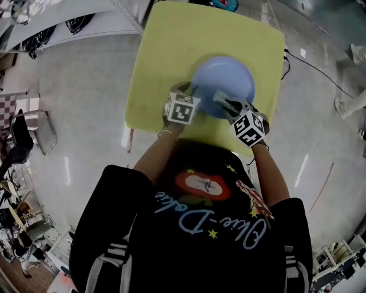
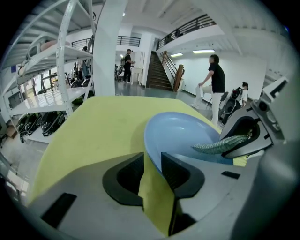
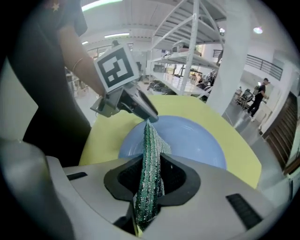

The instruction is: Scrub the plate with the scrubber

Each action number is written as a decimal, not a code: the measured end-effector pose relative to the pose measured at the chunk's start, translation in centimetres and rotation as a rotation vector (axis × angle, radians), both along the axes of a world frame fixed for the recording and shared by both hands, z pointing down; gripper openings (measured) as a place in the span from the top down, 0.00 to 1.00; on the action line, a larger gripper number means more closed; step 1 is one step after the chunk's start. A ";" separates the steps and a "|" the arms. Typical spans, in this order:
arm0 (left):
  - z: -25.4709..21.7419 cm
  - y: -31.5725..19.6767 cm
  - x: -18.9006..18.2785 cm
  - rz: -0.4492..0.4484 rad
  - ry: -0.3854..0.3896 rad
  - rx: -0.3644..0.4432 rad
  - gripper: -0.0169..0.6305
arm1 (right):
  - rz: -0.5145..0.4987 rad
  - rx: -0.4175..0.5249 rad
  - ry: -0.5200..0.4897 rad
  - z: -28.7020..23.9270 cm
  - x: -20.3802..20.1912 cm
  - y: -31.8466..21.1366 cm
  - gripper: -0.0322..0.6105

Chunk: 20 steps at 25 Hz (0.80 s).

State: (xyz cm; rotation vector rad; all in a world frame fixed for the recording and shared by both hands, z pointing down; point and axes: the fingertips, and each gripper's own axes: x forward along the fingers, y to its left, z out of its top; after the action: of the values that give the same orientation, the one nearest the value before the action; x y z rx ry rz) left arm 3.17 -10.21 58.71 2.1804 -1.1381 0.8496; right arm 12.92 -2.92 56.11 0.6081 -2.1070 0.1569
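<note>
left gripper [image 2: 153,164]: jaws standing apart, plate [image 2: 180,133] rim sitting loose between them
right gripper [image 3: 149,180]: clamping scrubber [image 3: 151,140]
doing well: likely pinching rim steady, keeping scrubber pressing flat on plate

The room is bright. Light comes from long lamps [image 3: 101,4] overhead. The shiny floor [image 1: 86,103] shows white streaks of glare. The yellow surface [image 1: 166,68] is lit evenly, with only a soft shadow beside the plate [image 2: 178,131]. Every picture bends round at its edges. The two gripper views have black corners, and the nearest parts there look a little blurry. The head view looks a bit soft.
</note>
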 end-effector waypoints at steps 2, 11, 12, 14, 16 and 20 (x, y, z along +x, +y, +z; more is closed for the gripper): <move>-1.3 -0.4 -0.6 -0.017 0.016 0.048 0.82 | 0.072 0.048 -0.063 -1.4 0.0 -1.1 0.85; -12.2 -2.4 -0.3 0.081 0.144 0.402 0.95 | 0.371 0.208 -0.375 -8.4 -0.6 -5.3 0.85; -13.3 -2.5 -0.1 0.085 0.157 0.429 0.96 | 0.393 0.222 -0.405 -9.1 -0.6 -5.7 0.85; -15.2 -2.7 0.3 0.095 0.175 0.477 0.96 | 0.433 0.246 -0.469 -10.6 -0.5 -6.3 0.85; -16.8 -2.8 1.0 0.114 0.185 0.520 0.96 | 0.464 0.268 -0.520 -12.0 -0.3 -6.7 0.85; -18.8 -2.6 1.7 0.129 0.211 0.560 0.96 | 0.506 0.302 -0.588 -14.1 -0.2 -6.9 0.85</move>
State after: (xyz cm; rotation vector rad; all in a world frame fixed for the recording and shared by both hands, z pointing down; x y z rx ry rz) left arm 4.92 -12.84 39.94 2.7414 -1.2433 0.3551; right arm 12.74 -9.85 41.97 1.4134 -2.5111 0.3363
